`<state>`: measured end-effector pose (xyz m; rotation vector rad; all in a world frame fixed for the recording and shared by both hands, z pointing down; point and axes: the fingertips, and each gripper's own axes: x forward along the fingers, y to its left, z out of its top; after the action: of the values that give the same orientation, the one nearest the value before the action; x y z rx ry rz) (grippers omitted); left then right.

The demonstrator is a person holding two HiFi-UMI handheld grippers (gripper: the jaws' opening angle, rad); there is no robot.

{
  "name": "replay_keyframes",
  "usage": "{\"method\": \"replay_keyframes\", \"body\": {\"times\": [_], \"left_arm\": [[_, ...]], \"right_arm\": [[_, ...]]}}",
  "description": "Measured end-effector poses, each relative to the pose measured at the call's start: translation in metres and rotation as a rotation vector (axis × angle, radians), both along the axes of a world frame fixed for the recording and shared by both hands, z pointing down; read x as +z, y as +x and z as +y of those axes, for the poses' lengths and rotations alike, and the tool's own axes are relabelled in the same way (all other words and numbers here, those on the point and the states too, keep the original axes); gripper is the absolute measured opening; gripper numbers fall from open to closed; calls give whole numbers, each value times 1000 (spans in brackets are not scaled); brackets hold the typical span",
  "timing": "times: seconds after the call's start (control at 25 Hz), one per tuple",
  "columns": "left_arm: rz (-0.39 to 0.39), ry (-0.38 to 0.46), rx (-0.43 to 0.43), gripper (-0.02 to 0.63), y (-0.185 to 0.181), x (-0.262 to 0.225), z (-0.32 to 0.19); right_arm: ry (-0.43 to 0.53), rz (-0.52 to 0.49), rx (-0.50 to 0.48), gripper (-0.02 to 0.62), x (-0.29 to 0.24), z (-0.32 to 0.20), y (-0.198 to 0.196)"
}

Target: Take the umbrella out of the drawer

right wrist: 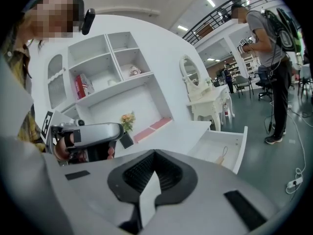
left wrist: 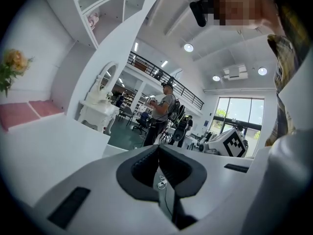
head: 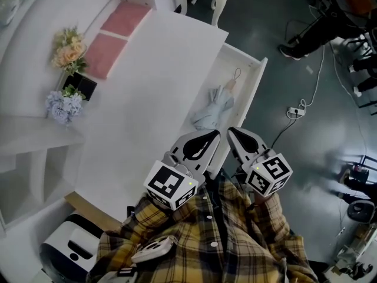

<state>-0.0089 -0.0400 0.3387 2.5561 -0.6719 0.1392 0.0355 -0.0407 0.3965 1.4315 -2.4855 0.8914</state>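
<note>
The folded pale umbrella (head: 213,108) lies lengthwise in the open drawer (head: 257,78) at the counter's (head: 147,99) right edge, with its wooden handle (head: 231,86) toward the far end. It looks light, loose fabric over a stiff shaft, so the handle seems the surest hold. The left tool (head: 206,139) and right tool (head: 238,137) hover by the drawer's near end, both closed and empty.

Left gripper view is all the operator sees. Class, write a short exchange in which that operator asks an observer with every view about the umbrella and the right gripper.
Operator: Where is the umbrella?
Observer: The umbrella lies folded inside the open drawer, its tan handle at the far end.
Operator: Does the right gripper hold it?
Observer: No. The right gripper is shut with nothing between its jaws, beside the left gripper near the drawer's near end.
</note>
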Motion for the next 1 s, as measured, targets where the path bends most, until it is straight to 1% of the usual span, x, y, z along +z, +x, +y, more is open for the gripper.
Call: {"method": "replay_keyframes", "body": {"times": [0.16,0.44,0.8,1.0], "left_arm": [[-13,-15,16,21,4,11,-5],[-58,-30,52,21,16,34,-9],[-124,-48,48,21,29,65,-21],[-159,-44,37,21,40,80,-29]], "right_arm": [[-26,4,9,17,11,2,2],[-47,3,14,17,28,4,6],[-63,-6,8,17,46,12,13],[-39,-24,-6,17,48,12,13]]}}
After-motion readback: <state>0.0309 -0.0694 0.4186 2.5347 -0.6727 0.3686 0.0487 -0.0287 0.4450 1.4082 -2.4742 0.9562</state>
